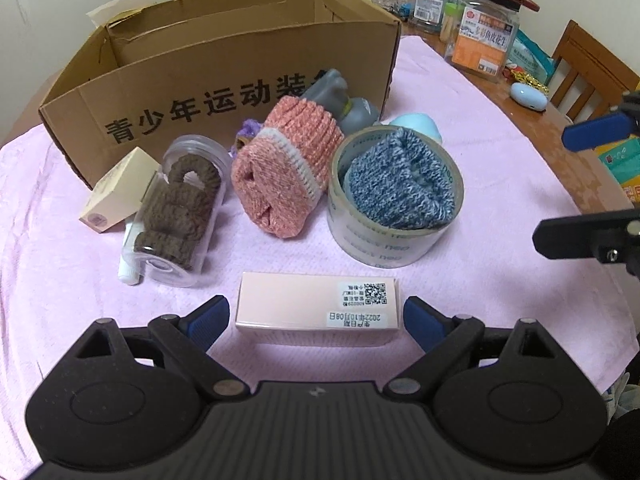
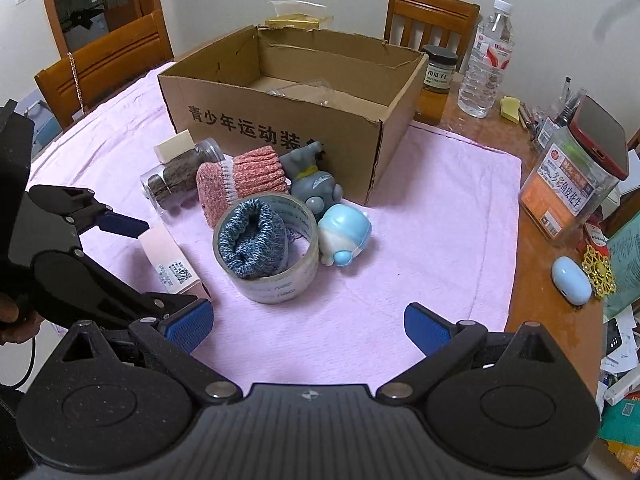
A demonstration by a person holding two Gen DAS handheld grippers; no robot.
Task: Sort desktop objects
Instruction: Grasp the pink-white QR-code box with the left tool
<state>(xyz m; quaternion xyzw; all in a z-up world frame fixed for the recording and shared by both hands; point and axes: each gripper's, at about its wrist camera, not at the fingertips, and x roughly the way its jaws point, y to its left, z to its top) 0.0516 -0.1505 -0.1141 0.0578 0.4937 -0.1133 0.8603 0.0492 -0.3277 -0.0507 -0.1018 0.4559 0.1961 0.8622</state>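
Observation:
A pink box [image 1: 316, 307] with a QR label lies on the pink cloth between the open fingers of my left gripper [image 1: 316, 320]; it also shows in the right wrist view [image 2: 170, 258]. Behind it stand a tape roll [image 1: 394, 200] with a blue knit sock inside, a pink knit sock [image 1: 286, 168], a clear jar of brown hair ties [image 1: 178, 208] and a cream box [image 1: 120, 190]. My right gripper [image 2: 308, 326] is open and empty over bare cloth, in front of the tape roll [image 2: 266, 246]. A blue toy [image 2: 346, 236] and a grey toy [image 2: 314, 184] lie beside the roll.
An open cardboard box [image 2: 280, 120] with Chinese print stands at the back of the pink cloth [image 2: 420, 220]. On the wooden table to the right are a plastic jar [image 2: 572, 184], a water bottle [image 2: 486, 60], a blue case [image 2: 570, 280] and clutter. Wooden chairs surround the table.

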